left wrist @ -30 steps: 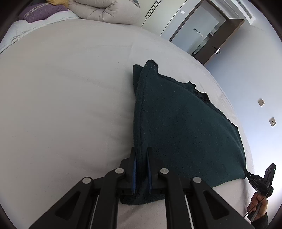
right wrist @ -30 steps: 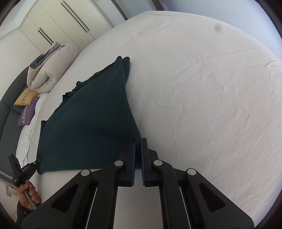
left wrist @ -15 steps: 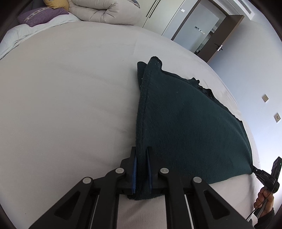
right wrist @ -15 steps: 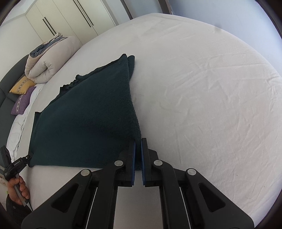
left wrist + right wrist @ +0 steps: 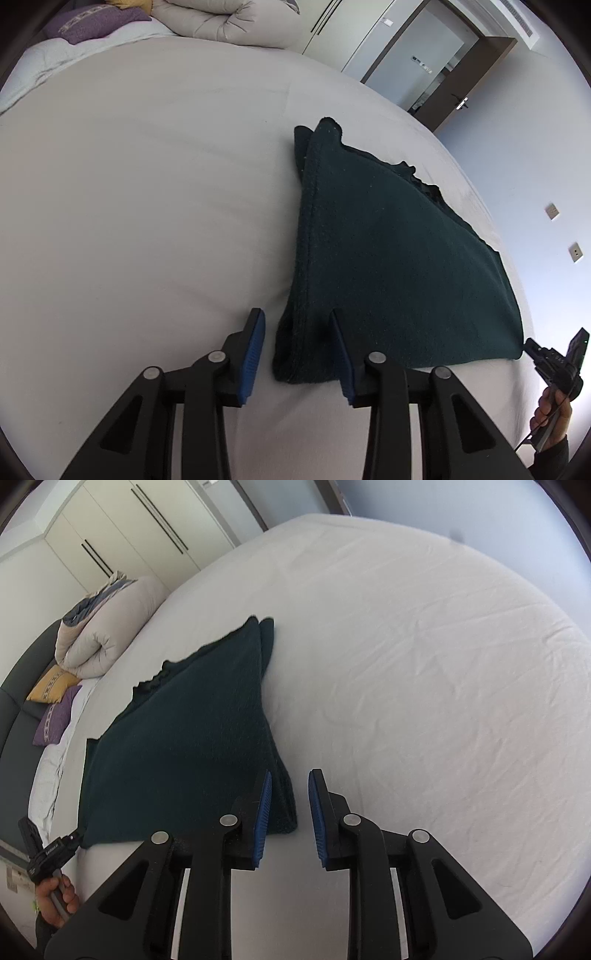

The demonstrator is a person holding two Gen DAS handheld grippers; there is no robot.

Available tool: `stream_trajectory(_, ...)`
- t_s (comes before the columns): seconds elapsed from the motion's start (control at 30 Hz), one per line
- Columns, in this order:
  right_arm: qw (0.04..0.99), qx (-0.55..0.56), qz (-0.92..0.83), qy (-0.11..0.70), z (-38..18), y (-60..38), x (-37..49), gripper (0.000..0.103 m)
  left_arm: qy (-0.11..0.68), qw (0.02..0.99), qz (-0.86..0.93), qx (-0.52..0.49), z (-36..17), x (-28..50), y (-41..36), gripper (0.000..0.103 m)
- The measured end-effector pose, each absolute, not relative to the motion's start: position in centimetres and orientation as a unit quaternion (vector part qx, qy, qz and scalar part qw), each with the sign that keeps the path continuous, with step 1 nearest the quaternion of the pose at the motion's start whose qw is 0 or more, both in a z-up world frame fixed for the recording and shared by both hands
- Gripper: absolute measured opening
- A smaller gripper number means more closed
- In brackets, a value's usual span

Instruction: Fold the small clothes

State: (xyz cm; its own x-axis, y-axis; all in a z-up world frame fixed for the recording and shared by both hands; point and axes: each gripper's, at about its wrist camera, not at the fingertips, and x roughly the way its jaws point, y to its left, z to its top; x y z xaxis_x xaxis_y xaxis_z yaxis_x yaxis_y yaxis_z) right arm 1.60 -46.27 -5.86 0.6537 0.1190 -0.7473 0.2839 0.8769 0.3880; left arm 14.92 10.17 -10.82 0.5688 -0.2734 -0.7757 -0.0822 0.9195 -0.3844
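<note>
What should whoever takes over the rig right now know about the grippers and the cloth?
Left hand-held gripper: jaws opening, near-left cloth corner between them, pads off it.
Right hand-held gripper: jaws opening, the near-right corner lies by its left pad, not gripped.
Cloth: dark green, doubled over flat on the bed, far edges roughly matched.
Done: one fold laid down, both corners let go.
Left: probably lift clear, regrip and fold once more.

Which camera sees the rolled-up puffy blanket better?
The right wrist view: the rolled duvet shows whole, on the bed's far side near the wardrobe. The left wrist view catches only its lower part, cut off by the picture's top edge.
</note>
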Motion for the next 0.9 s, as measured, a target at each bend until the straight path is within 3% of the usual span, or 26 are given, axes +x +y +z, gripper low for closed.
stream_trajectory(0.1, 0.891, 0.251, -0.043, 0.375, -3.2, -46.2, 1.4, 0.02, 0.415, 0.897, -0.04, -0.146, -7.2, 14.4, 9.2, 0.047)
stream_trajectory(0.27, 0.885, 0.273, 0.06, 0.373, -1.4, -41.5, 6.2, 0.02, 0.356, 0.931, -0.065, -0.047, -2.6, 18.6, 3.9, 0.075)
stream_trajectory(0.5, 0.842, 0.305, 0.175, 0.409, -4.3, -32.7, 17.3, 0.02, 0.378, 0.923, -0.076, -0.021, -4.9, 29.8, -0.2, 0.074)
stream_trajectory(0.57, 0.819, 0.33, 0.193, 0.428, -6.4, -31.1, 20.6, 0.02, 0.408, 0.91, -0.062, -0.027, -7.5, 32.2, 0.1, 0.062)
stream_trajectory(0.6, 0.811, 0.334, 0.192, 0.44, -7.4, -30.5, 22.0, 0.02, 0.419, 0.907, -0.039, -0.02, -8.8, 32.8, 0.6, 0.061)
stream_trajectory(0.7, 0.812, 0.322, 0.173, 0.455, -9.8, -30.2, 24.9, 0.02, 0.414, 0.906, -0.035, -0.084, -11.6, 32.1, 4.3, 0.059)
stream_trajectory(0.77, 0.805, 0.348, 0.178, 0.446, -11.3, -31.7, 26.3, 0.017, 0.412, 0.905, -0.036, -0.098, -11.6, 31.3, 5.3, 0.051)
stream_trajectory(0.9, 0.801, 0.418, 0.155, 0.399, -12.3, -36.8, 28.3, 0.015, 0.402, 0.908, -0.036, -0.108, -12.1, 29.9, 6.2, 0.05)
